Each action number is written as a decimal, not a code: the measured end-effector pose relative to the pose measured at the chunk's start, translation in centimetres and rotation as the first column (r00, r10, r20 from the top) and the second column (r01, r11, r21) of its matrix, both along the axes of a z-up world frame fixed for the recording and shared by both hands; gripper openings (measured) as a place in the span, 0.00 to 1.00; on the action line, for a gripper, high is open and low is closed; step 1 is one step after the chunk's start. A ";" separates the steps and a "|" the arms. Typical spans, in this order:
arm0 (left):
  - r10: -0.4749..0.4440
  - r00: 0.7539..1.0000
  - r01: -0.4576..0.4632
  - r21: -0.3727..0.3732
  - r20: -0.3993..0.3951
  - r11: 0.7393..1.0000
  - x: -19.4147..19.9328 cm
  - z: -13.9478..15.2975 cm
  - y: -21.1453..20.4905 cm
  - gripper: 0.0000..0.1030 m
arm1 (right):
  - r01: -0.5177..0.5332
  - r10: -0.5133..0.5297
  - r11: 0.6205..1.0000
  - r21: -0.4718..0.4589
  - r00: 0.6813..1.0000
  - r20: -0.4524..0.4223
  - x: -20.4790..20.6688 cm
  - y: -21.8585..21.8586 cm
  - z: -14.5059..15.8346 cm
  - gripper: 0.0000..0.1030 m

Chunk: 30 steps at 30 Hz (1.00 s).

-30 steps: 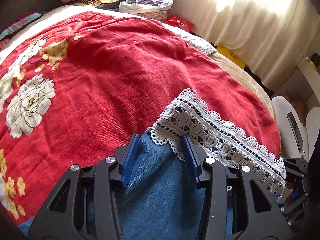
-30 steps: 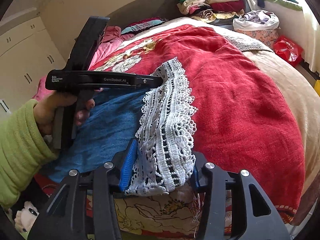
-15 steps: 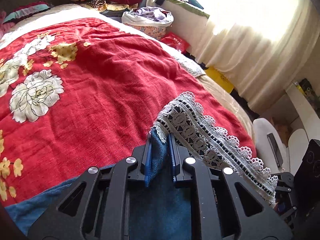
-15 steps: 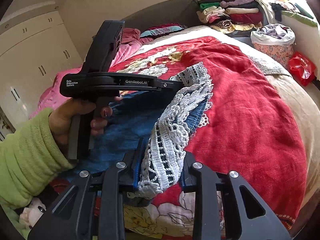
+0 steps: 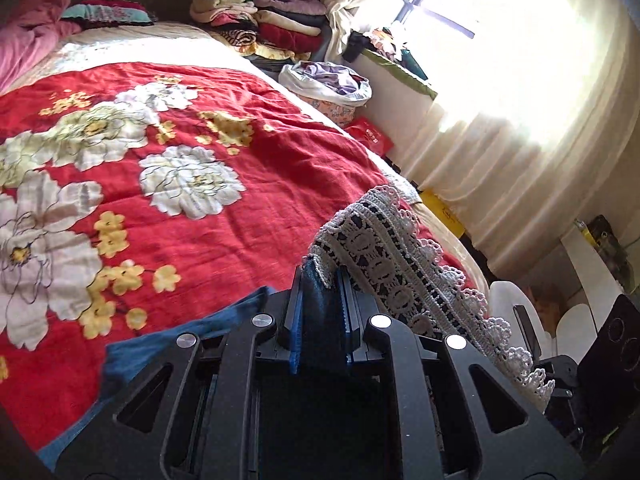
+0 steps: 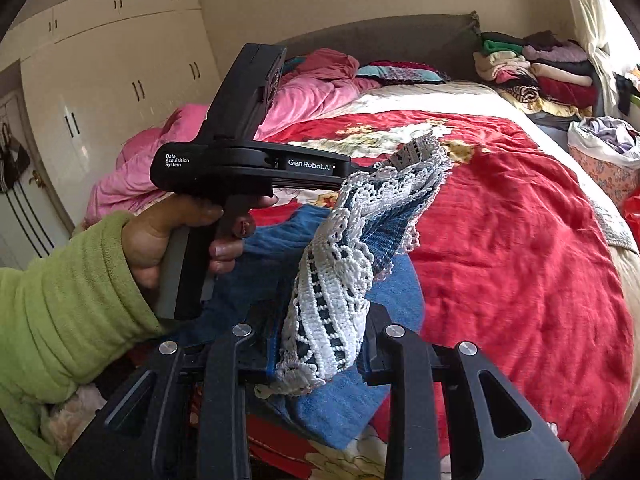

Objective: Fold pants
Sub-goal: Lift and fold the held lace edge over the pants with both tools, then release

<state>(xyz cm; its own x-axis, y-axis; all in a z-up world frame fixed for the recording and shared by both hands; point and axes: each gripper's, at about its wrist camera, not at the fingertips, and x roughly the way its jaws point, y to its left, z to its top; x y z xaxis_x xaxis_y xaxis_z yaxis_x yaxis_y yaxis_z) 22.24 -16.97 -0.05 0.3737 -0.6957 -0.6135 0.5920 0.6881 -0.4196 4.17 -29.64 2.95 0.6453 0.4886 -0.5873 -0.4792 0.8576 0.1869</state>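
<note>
In the left wrist view, our left claw (image 5: 320,300) is pinched nearly shut on a bunched corner of the blue denim pants with a white crochet lace hem (image 5: 316,292); the lace band (image 5: 404,268) runs off to the right of the claw toward our other tool, and a slack blue fold trails down to its left onto the red bedspread with white and yellow flowers (image 5: 240,184), which spreads out ahead of the claw. In the right wrist view, our right claw (image 6: 320,356) has closed to a narrow gap on the other end of that lace hem (image 6: 332,312), with denim gathered behind it; ahead and to the left, the hand in a green fleece sleeve (image 6: 176,232) holds the left tool, and the hem hangs between the two claws above the bedspread (image 6: 520,240). We judge the fold barely started: both hem corners are gripped and raised, but the garment looks rumpled, and no crease has been laid flat; carrying it over, setting it down and smoothing all remain.
</note>
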 end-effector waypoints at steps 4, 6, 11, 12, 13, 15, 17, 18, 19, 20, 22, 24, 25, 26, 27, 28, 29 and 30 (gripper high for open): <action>0.099 0.994 -0.099 0.022 -0.040 0.995 0.2 -1.4 3.8 0.13 | -0.061 0.060 0.997 -0.054 0.998 -0.031 0.3 3.5 -1.0 0.26; 0.161 0.985 -0.162 -0.013 -0.056 0.987 -0.1 -1.2 6.9 0.17 | -0.091 0.088 0.992 -0.087 0.995 -0.035 0.2 5.3 -1.6 0.26; 0.311 0.946 -0.319 -0.096 -0.086 0.943 -1.4 0.1 13.6 0.34 | -0.190 0.184 0.952 -0.239 0.982 -0.046 -0.9 10.7 -4.0 0.26; 0.325 0.941 -0.334 -0.108 -0.092 0.936 -1.7 0.3 14.4 0.35 | -0.207 0.201 0.944 -0.258 0.978 -0.051 -1.1 11.5 -4.6 0.26; 0.334 0.937 -0.344 -0.118 -0.101 0.932 -2.0 0.3 15.1 0.39 | -0.221 0.213 0.933 -0.285 0.975 -0.059 -1.3 12.5 -5.4 0.26; 0.339 0.934 -0.351 -0.113 -0.111 0.930 -2.5 -0.2 15.6 0.42 | -0.227 0.221 0.909 -0.349 0.974 -0.056 -1.9 14.3 -6.7 0.28; 0.342 0.933 -0.353 -0.092 -0.115 0.931 -2.8 -0.7 15.6 0.45 | -0.221 0.233 0.886 -0.407 0.972 -0.021 -2.6 15.5 -7.1 0.32; 0.336 0.933 -0.348 -0.090 -0.127 0.933 -2.8 -1.2 15.5 0.45 | -0.223 0.243 0.878 -0.423 0.970 -0.006 -3.0 15.8 -7.1 0.33; 0.327 0.935 -0.341 -0.097 -0.141 0.935 -2.7 -1.7 15.2 0.47 | -0.223 0.249 0.876 -0.429 0.969 0.004 -3.3 16.0 -7.0 0.33; 0.321 0.935 -0.338 -0.100 -0.152 0.936 -2.6 -2.0 15.1 0.48 | -0.224 0.252 0.875 -0.429 0.968 0.007 -3.5 15.9 -6.8 0.34; 0.311 0.936 -0.329 -0.092 -0.163 0.940 -2.2 -2.4 14.6 0.53 | -0.220 0.248 0.878 -0.425 0.969 0.010 -3.8 15.9 -6.6 0.34; 0.278 0.942 -0.297 -0.082 -0.191 0.951 -1.6 -2.8 14.0 0.60 | -0.216 0.237 0.885 -0.413 0.971 0.000 -3.8 15.7 -6.5 0.34; 0.265 0.942 -0.285 -0.072 -0.205 0.956 -1.2 -3.2 13.6 0.61 | -0.215 0.232 0.889 -0.404 0.973 -0.006 -3.8 15.7 -6.5 0.36; 0.265 0.940 -0.283 -0.057 -0.215 0.957 -0.8 -3.5 13.2 0.61 | -0.217 0.230 0.893 -0.393 0.973 -0.014 -3.5 15.1 -6.5 0.38; 0.259 0.939 -0.277 -0.049 -0.227 0.960 -0.4 -4.0 12.9 0.61 | -0.220 0.229 0.897 -0.383 0.973 -0.021 -3.5 15.1 -6.5 0.39; 0.256 0.936 -0.274 -0.041 -0.241 0.961 -0.1 -4.3 12.6 0.61 | -0.218 0.226 0.900 -0.378 0.974 -0.023 -3.1 14.6 -6.4 0.40; 0.258 0.933 -0.274 -0.033 -0.249 0.961 0.1 -4.6 12.3 0.59 | -0.217 0.223 0.903 -0.372 0.974 -0.025 -3.2 14.5 -6.4 0.41; 0.257 0.933 -0.271 -0.023 -0.251 0.962 0.3 -4.8 12.0 0.53 | -0.217 0.221 0.906 -0.363 0.975 -0.030 -3.2 14.3 -6.3 0.41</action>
<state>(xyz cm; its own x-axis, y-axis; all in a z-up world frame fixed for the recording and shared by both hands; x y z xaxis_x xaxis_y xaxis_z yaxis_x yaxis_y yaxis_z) 22.53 -4.95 -4.84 0.3929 -0.6283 -0.6715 0.2668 0.7767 -0.5706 0.97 -15.38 -3.39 0.5545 0.3737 -0.7435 -0.6631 0.7383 -0.1235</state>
